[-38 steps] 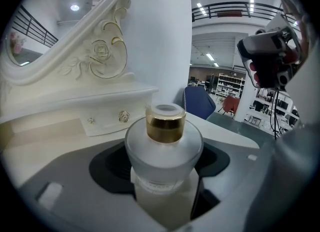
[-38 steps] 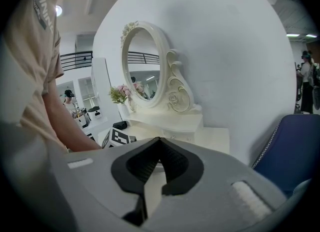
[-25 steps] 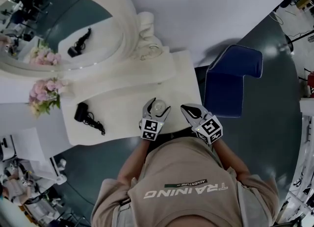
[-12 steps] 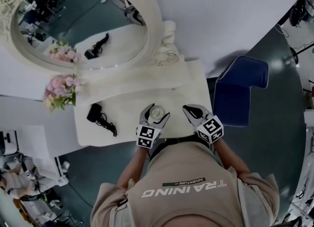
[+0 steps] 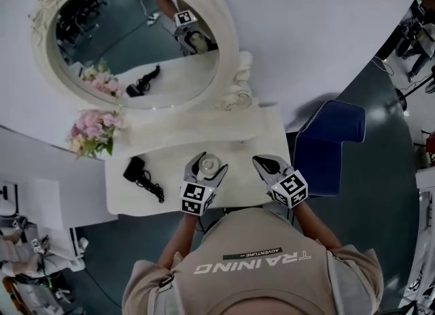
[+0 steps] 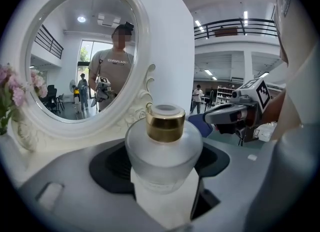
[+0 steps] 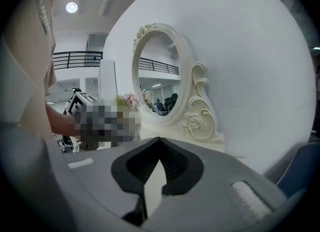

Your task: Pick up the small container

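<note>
The small container (image 5: 208, 165) is a round frosted-glass bottle with a gold collar and a pale cap. It stands near the front edge of the white dressing table (image 5: 170, 164). My left gripper (image 5: 206, 158) is shut on it, one pad against each side of its body. In the left gripper view the small container (image 6: 162, 148) fills the space between the dark pads. My right gripper (image 5: 265, 162) hovers just to the right of it over the table's front right corner. In the right gripper view the right gripper (image 7: 159, 141) has its jaws met at the tips with nothing between them.
An oval mirror in an ornate white frame (image 5: 234, 48) stands at the back of the table. Pink flowers (image 5: 94, 130) sit at the left, and a black corded device (image 5: 139, 174) lies left of the bottle. A blue chair (image 5: 329, 143) stands right of the table.
The head view has swung, so the mirror and table sit further right and lower in the picture. Both grippers keep the same stance, the left one still around the bottle.
</note>
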The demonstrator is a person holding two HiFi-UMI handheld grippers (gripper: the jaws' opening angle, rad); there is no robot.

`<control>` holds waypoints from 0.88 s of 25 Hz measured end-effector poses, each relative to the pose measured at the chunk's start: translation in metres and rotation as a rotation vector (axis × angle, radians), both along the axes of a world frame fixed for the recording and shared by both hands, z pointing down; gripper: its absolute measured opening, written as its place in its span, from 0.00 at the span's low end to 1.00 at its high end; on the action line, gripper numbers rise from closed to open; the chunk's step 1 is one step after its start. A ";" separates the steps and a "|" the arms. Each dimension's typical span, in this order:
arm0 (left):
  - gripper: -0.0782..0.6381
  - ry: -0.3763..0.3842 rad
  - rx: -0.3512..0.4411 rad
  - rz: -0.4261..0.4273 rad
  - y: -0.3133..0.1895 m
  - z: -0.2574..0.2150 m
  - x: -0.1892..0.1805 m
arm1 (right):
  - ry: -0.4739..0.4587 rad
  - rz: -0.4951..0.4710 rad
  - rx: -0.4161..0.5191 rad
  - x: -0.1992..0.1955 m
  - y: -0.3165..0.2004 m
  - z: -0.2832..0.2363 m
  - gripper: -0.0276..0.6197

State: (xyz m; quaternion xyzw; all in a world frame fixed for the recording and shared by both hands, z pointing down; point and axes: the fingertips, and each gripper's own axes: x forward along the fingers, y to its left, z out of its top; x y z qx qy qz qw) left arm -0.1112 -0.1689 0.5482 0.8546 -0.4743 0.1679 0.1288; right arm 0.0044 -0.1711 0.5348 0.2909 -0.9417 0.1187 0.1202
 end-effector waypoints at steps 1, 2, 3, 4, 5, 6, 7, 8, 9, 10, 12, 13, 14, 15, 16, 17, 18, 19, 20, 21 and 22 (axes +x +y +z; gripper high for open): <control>0.61 0.001 0.005 -0.001 -0.001 -0.002 -0.001 | -0.003 0.005 0.015 0.001 -0.003 -0.006 0.05; 0.61 0.002 0.010 -0.001 -0.003 -0.005 -0.002 | -0.008 0.011 0.032 0.001 -0.005 -0.012 0.05; 0.61 0.001 0.014 0.000 -0.003 -0.007 -0.001 | -0.014 0.016 0.049 0.001 -0.008 -0.019 0.05; 0.61 -0.001 0.019 0.002 -0.003 -0.009 0.000 | -0.020 0.019 0.064 0.000 -0.009 -0.024 0.05; 0.61 -0.005 0.024 0.005 -0.001 -0.011 0.001 | -0.026 0.020 0.077 -0.001 -0.010 -0.029 0.05; 0.61 -0.009 0.031 0.007 0.000 -0.014 0.003 | -0.033 0.019 0.087 -0.002 -0.010 -0.033 0.05; 0.61 -0.015 0.039 0.010 0.002 -0.018 0.005 | -0.038 0.016 0.097 -0.002 -0.009 -0.036 0.05; 0.61 -0.023 0.048 0.011 0.003 -0.021 0.006 | -0.041 0.013 0.106 -0.003 -0.007 -0.040 0.05; 0.61 -0.030 0.055 0.012 0.004 -0.024 0.008 | -0.041 0.010 0.115 -0.004 -0.006 -0.042 0.05; 0.61 -0.033 0.059 0.013 0.006 -0.027 0.009 | -0.038 0.007 0.123 -0.004 -0.004 -0.044 0.05; 0.61 -0.024 0.060 0.013 0.008 -0.032 0.013 | -0.033 0.004 0.134 -0.004 0.000 -0.044 0.05; 0.61 -0.018 0.060 0.013 0.010 -0.034 0.014 | -0.033 0.004 0.135 -0.004 0.000 -0.044 0.05; 0.61 -0.014 0.064 0.012 0.011 -0.036 0.015 | -0.036 0.005 0.135 -0.004 0.000 -0.045 0.05; 0.61 -0.011 0.069 0.014 0.011 -0.038 0.017 | -0.039 0.007 0.136 -0.004 0.000 -0.046 0.05; 0.61 -0.010 0.072 0.016 0.012 -0.039 0.018 | -0.041 0.007 0.139 -0.004 0.001 -0.047 0.05; 0.61 -0.010 0.071 0.019 0.013 -0.040 0.019 | -0.041 0.006 0.145 -0.004 0.002 -0.049 0.05; 0.61 -0.008 0.069 0.021 0.014 -0.040 0.020 | -0.039 0.005 0.154 -0.004 0.003 -0.051 0.05; 0.61 -0.006 0.070 0.021 0.015 -0.041 0.020 | -0.035 0.004 0.162 -0.002 0.004 -0.053 0.05; 0.61 -0.002 0.071 0.019 0.015 -0.041 0.021 | -0.033 0.005 0.168 -0.001 0.005 -0.055 0.05; 0.61 0.001 0.073 0.017 0.015 -0.041 0.021 | -0.033 0.007 0.172 0.002 0.005 -0.056 0.05; 0.61 0.004 0.074 0.014 0.015 -0.041 0.022 | -0.032 0.011 0.172 0.005 0.006 -0.057 0.05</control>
